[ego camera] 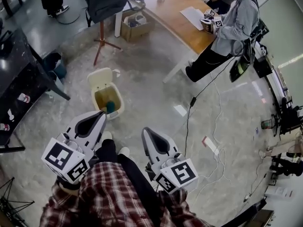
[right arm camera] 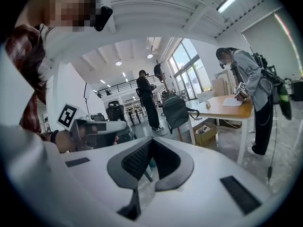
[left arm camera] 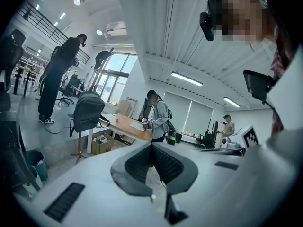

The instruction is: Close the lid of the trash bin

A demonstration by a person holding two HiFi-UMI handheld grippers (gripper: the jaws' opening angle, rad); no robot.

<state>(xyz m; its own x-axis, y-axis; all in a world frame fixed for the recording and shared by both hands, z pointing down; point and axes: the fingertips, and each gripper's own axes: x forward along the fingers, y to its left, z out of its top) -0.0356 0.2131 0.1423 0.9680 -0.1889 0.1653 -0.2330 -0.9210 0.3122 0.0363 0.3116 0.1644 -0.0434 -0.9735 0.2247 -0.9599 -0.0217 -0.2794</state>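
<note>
- Located the trash bin point(ego camera: 120, 102) on the floor just ahead of the wearer's feet. Lid point(ego camera: 100, 78) tipped up and back on the far side, mouth fully exposed. Closing judged not yet begun.
- Recorded the left gripper point(ego camera: 102, 113) reaching forward, its tip overlapping the near edge of the bin in the head view. Height above the rim not determinable, and contact not confirmed.
- Confirmed in the left gripper view: fingers point(left arm camera: 137, 164) brought together at the tips with nothing between them. Judged a sensible posture, a closed tip serving to push or hook a hinged lid forward with no grasp required.
- Recorded the right gripper point(ego camera: 145, 130) to the right of the bin and apart from it. In the right gripper view, fingers point(right arm camera: 135, 161) likewise pressed tip to tip and empty. Judged on standby, leaving the nearer left side to do the work.
- Noted inside the bin a yellowish lining and a teal item point(ego camera: 110, 107), identity not determinable at this size.
- Unable to inspect the hinge, hidden behind the raised lid; swing and stiffness therefore unassessed.
- Unable to make out the bin in either gripper view, both cameras looking out across the room rather than down at the floor.
- Noted the wearer's hands concealed beneath the marker cubes and the forearms cut off at the lower edge of the head view.
</note>
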